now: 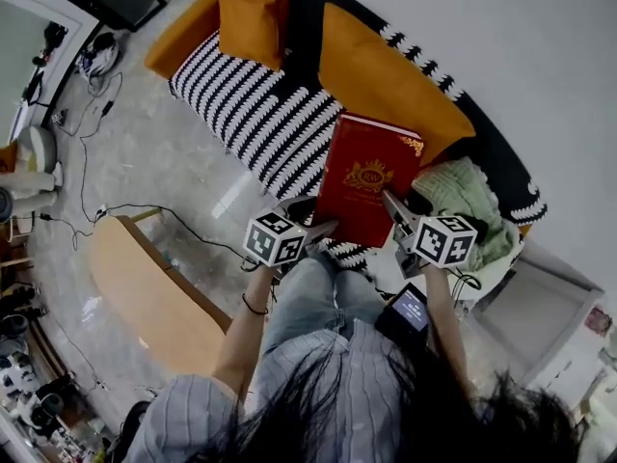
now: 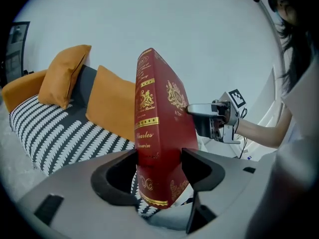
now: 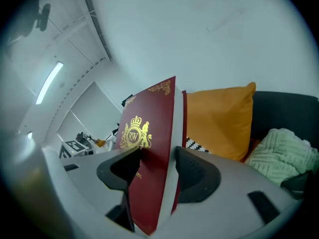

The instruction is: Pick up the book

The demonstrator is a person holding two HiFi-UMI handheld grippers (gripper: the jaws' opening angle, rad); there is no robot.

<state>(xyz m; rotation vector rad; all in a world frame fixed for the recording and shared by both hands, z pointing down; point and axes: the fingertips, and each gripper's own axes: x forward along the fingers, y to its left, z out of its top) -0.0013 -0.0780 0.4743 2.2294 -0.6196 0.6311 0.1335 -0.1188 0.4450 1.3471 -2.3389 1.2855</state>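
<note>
Above the striped sofa (image 1: pixel 251 114), left gripper (image 1: pixel 324 228) and right gripper (image 1: pixel 392 204) each clamp an edge of the red book (image 1: pixel 366 177).

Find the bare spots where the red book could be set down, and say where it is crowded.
Free for the book: the striped seat in front of the orange cushions; the wooden tabletop at the head view's lower left. Crowded: the right end of the sofa, heaped with the green blanket.
</note>
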